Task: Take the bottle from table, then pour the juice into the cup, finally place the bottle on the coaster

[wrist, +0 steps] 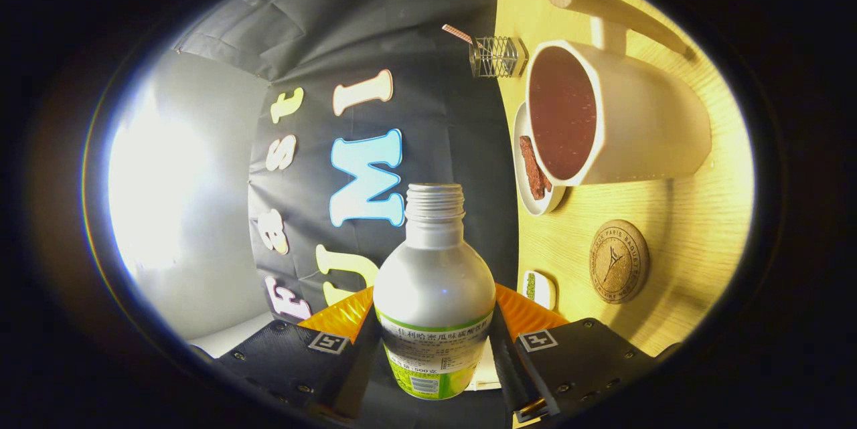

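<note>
Bottle [434, 295] held in my tool [434, 349], nearest to the camera: both fingers press against the labelled lower body, one on each side, so the tool is closed on it. The bottle is uncapped, its threaded neck bare, and its mouth points away from me along the fingers. The view is rolled, so the worktop [676, 228] stands as a pale wood plane beside the bottle instead of beneath it; the bottle is lifted clear of that surface.

Just beyond the fingers, close to the worktop's edge, I see a small white dish [539, 290] with something green in it. A little further in from that edge lies the round cork coaster [618, 261], flat on the wood, nothing on it, well apart from the bottle.

Further on stands the cup [619, 122], a large white vessel with its opening turned toward me; dark reddish liquid fills the interior. Touching or just beside its rim, nearer the edge, is a white plate [532, 181] carrying a reddish-brown strip of food.

Farthest along the worktop: a small wire basket [498, 57] at the edge with a striped stick [458, 33] projecting from it, and a wooden peg stand [606, 11] behind the cup.
</note>
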`<state>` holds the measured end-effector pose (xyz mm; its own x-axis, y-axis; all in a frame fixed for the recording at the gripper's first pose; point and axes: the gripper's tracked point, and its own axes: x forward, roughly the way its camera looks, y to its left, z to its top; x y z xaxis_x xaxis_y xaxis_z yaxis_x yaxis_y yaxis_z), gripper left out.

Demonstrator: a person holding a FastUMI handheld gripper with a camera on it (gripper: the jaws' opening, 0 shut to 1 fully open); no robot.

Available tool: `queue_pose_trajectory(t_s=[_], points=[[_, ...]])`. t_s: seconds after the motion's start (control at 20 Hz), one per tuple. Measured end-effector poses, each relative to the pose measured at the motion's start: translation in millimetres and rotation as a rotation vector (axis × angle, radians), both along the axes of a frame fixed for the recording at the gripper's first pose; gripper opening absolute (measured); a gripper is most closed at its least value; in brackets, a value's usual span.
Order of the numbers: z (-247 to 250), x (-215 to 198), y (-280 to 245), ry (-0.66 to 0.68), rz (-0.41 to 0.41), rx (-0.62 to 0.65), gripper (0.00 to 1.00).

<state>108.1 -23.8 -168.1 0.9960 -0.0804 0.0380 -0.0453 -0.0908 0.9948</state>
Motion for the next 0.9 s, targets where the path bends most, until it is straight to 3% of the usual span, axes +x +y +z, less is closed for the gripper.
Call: queue_pose_trajectory(t_s=[0.9], points=[[4.8,6.1,-4.5,-0.007,-0.039,0.115,0.77]])
